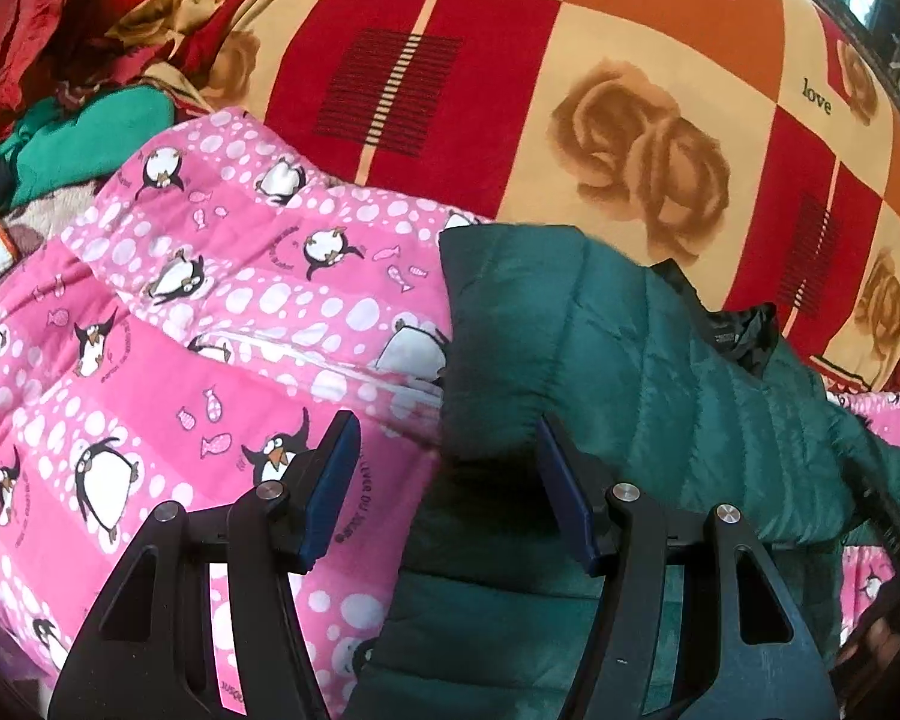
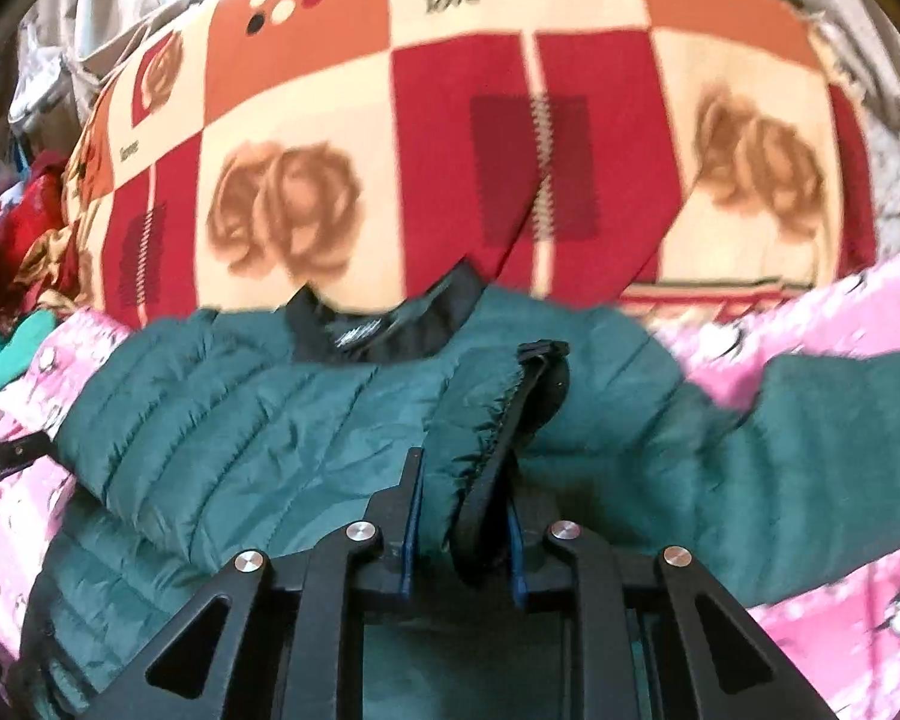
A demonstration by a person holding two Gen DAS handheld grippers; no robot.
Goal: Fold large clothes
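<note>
Your green jacket (image 2: pixel 258 420) lies across the pink quilt (image 1: pixel 168 324), collar (image 2: pixel 378 330) toward the checked blanket (image 1: pixel 570 120) that covers the far side. In the left wrist view the jacket's folded edge runs straight down the quilt, just ahead of your left tool (image 1: pixel 447 480). Left of that edge you have a wide stretch of bare pink quilt. Beyond the collar the checked blanket is flat and open. The crowded corner is far left, where a heap of red and green clothes (image 1: pixel 78 138) sits against the quilt.

Your left tool stands spread, about half its width. The near edge of the jacket lies between the pads (image 1: pixel 336 480), but neither pad presses on it; whether the right-hand one touches the cloth, I cannot tell.

Your right tool (image 2: pixel 459 516) is pressed nearly together and pinching the cuff (image 2: pixel 486 420) of a sleeve. Its black-trimmed rim stands up between the blue pads (image 2: pixel 413 516). The other sleeve (image 2: pixel 828 468) stretches out to the right over the quilt, ending past the frame's edge.
</note>
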